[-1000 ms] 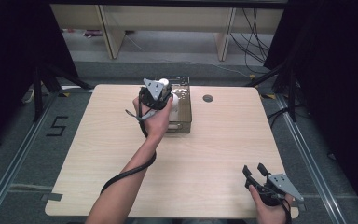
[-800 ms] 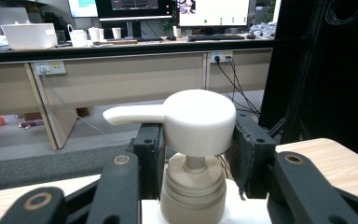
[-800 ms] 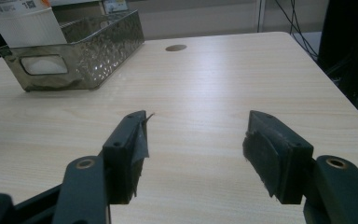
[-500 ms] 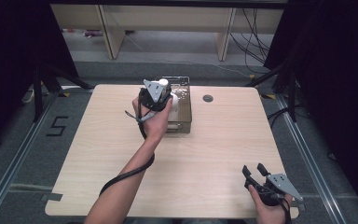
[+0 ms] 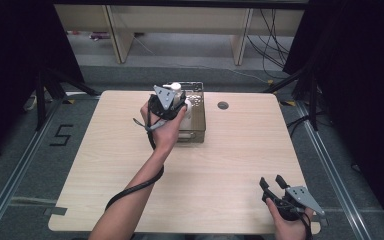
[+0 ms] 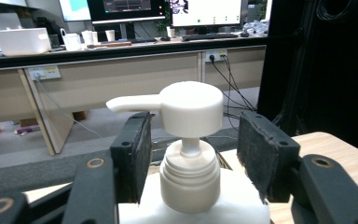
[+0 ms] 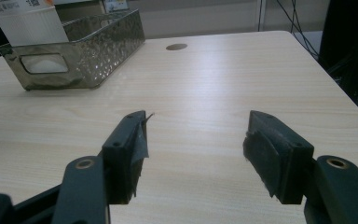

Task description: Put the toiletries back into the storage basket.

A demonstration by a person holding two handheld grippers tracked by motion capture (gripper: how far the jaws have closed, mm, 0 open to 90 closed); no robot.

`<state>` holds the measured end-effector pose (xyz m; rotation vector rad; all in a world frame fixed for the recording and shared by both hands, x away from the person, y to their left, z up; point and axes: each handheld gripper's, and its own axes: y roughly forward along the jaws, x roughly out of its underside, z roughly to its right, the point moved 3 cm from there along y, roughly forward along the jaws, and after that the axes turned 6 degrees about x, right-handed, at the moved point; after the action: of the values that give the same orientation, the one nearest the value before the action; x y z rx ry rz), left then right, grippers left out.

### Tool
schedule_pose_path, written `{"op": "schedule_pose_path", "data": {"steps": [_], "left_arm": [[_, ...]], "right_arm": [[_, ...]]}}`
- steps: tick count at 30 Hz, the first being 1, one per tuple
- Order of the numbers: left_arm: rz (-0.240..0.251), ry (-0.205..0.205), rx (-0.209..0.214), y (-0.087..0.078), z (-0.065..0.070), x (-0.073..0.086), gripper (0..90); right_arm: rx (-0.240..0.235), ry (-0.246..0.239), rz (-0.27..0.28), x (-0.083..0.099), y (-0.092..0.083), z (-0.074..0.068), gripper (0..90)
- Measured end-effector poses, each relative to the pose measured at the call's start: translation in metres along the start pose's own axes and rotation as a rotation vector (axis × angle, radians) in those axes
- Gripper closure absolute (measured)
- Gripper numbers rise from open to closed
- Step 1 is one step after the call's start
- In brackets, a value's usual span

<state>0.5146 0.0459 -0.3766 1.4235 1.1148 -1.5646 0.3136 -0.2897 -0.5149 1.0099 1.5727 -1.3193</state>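
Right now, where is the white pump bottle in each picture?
High view: the pump bottle stands in the basket at the table's far middle, by the left tongs.
Left gripper view: centre, between the jaws.
Right gripper view: top left corner.
Shared landmark: the basket.

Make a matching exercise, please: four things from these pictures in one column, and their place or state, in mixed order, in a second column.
Things:
1. white pump bottle
2. right claw
3. grey mesh basket
4. round cable hole

Places or states:
A. open, at the table's near right corner
B. in the tabletop, right of the basket
C. between the left claw's pads
D. standing at the table's far side

Pairs: 1-C, 2-A, 3-D, 4-B
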Motion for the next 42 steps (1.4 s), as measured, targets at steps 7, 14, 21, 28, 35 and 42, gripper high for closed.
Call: {"op": "schedule_pose_path", "data": {"steps": [7, 14, 21, 28, 35, 42], "left_arm": [[-0.022, -0.02, 0.044, -0.006, -0.002, 0.001, 41.9], [-0.043, -0.021, 0.087, -0.017, -0.005, 0.007, 40.9], [-0.043, -0.012, 0.12, -0.032, -0.01, 0.013, 39.9], [-0.049, 0.006, 0.133, -0.047, -0.024, 0.02, 39.5], [-0.045, 0.012, 0.142, -0.065, -0.037, 0.028, 39.4], [-0.042, 0.031, 0.13, -0.085, -0.053, 0.036, 39.6]], "right_arm": [[0.002, 0.0, -0.001, 0.0, 0.0, 0.0, 39.5], [0.005, -0.002, 0.015, 0.0, 0.001, 0.0, 39.4], [-0.008, -0.002, 0.019, 0.001, 0.001, 0.0, 39.2], [-0.013, 0.0, 0.014, 0.001, 0.0, 0.0, 39.0], [0.012, -0.008, 0.001, 0.001, 0.0, 0.0, 38.9], [0.006, -0.017, -0.008, 0.001, 0.0, 0.0, 38.9]]}}
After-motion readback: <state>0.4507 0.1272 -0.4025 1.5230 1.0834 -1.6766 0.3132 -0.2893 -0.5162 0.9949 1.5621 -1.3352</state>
